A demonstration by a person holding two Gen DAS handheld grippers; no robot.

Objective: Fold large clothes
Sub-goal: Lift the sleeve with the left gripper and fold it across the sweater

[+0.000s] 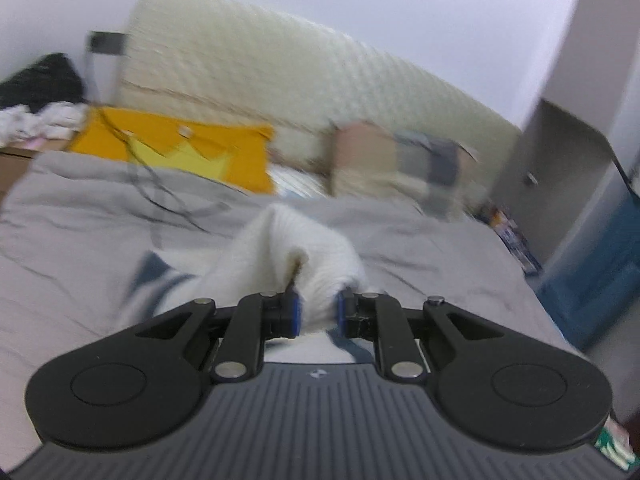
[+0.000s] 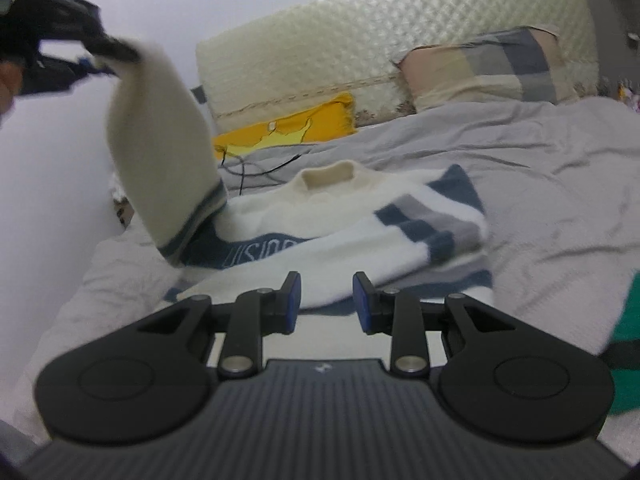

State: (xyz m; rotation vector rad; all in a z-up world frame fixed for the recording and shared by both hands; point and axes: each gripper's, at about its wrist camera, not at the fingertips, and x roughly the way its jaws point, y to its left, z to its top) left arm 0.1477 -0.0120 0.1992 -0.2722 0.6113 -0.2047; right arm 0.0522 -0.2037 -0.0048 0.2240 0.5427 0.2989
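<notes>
Your left gripper (image 1: 318, 314) pinches the sweater (image 2: 360, 232) sleeve (image 2: 160, 152) aloft (only the right view shows this); the body lies on the bed (image 2: 540, 184). Your right gripper (image 2: 326, 304) hovers part-open, empty.

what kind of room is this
Most likely a bedroom: a bed with a rumpled grey cover, a quilted cream headboard against the wall, and a checked pillow propped on it.

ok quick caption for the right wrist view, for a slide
Left gripper lifts the sweater's sleeve off the grey bedsheet while the right gripper hovers open over the hem.
</notes>
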